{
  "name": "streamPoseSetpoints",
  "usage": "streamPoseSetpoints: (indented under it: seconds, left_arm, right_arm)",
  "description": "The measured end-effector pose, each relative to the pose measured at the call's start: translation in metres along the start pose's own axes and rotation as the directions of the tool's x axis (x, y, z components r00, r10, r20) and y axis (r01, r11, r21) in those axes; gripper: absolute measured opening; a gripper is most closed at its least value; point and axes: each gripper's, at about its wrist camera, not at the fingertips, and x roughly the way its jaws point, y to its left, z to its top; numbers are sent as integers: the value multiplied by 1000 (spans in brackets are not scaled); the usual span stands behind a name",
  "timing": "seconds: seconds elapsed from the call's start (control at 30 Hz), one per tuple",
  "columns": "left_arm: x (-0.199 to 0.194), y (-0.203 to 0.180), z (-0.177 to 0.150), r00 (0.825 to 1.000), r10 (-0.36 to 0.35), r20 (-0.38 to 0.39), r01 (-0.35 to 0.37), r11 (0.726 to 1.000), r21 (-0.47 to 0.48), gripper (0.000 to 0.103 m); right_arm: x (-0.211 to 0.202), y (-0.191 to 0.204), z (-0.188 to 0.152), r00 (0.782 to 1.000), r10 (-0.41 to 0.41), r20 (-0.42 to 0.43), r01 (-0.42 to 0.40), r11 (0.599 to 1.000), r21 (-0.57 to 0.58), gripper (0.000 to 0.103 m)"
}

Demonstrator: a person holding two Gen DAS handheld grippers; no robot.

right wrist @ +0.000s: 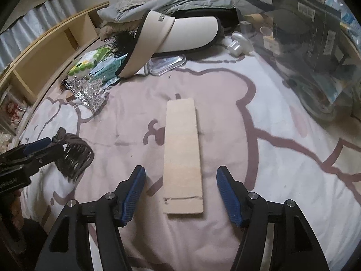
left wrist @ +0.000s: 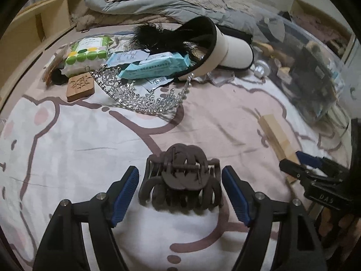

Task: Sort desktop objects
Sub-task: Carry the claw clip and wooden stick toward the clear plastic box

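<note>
Our left claw [left wrist: 180,194] points down at the bed, and its two blue pads stand wide apart. A brown hair clip [left wrist: 180,180] sits on the bedsheet [left wrist: 79,158] between the pads. There is a gap on each side, so the pads do not touch it and nothing is held.

Our right claw [right wrist: 180,194] tips down too, and it is open as well. A flat wooden block [right wrist: 182,155] lies on the sheet between its pads, with room on both sides. The block's near end lies between the pads, and its far end points away toward the white sun visor [right wrist: 180,36].

We use the hair clip as our marker. The wooden block lies to the right of it, a little way off. The left claw shows at the left edge of the right camera view, beside the clip.

Behind the clip is a wide bare patch of sheet. Past that patch lie a sparkly tiara [left wrist: 144,94], a small wooden tag [left wrist: 80,88], a blue pack of wipes [left wrist: 155,65] and a green pack [left wrist: 88,54]. The visor stands behind them. Far to the right of the clip is a clear plastic bin [left wrist: 315,67] full of things. Far to the left runs a wooden shelf edge [left wrist: 33,29].
</note>
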Motion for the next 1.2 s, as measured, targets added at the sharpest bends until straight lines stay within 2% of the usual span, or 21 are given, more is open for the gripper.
streamPoseSetpoints:
  seconds: [0.03, 0.17, 0.33, 0.4, 0.43, 0.5, 0.53, 0.57, 0.77, 0.93, 1.2]
  left_arm:
    - [1, 1, 1, 1000, -6, 5, 6, 1000, -18, 84]
    - [7, -3, 2, 999, -42, -1, 41, 998, -55, 85]
    - [17, -14, -1, 999, 35, -8, -35, 999, -4, 85]
    - [21, -14, -2, 998, 56, -14, -55, 998, 13, 85]
    - [23, -14, -2, 998, 60, -19, -60, 998, 16, 85]
    - [28, -11, -2, 998, 62, -33, -61, 998, 11, 84]
    - [29, -10, -2, 997, 62, -38, -62, 998, 6, 82]
    - [30, -9, -2, 997, 69, -39, -69, 998, 2, 77]
    - [23, -2, -1, 1000, 18, -13, -19, 999, -51, 77]
    - [10, -3, 2, 999, 0, 49, 3, 998, -66, 77]
    - [-14, -9, 6, 988, -40, 151, 49, 997, -56, 77]
  right_arm:
    - [0, 0, 2, 1000, -10, 6, 10, 1000, -3, 66]
    - [6, 2, 11, 1000, -26, 12, 26, 1000, -9, 66]
    - [18, 8, 17, 998, -58, -3, 58, 998, -34, 65]
    - [21, 9, 16, 997, -74, 0, 74, 996, -51, 59]
    - [22, 10, 15, 997, -82, 4, 82, 995, -57, 51]
    - [22, 9, 16, 997, -79, 8, 79, 995, -53, 41]
    - [22, 7, 16, 997, -70, 11, 71, 996, -47, 34]
    - [21, 5, 16, 999, -50, 10, 50, 998, -33, 33]
    - [15, 4, 16, 999, -29, 28, 29, 999, -16, 33]
    - [4, 5, 16, 999, -3, 50, 4, 1000, -6, 33]
    - [-51, 3, 26, 984, 80, 160, -78, 997, -15, 33]
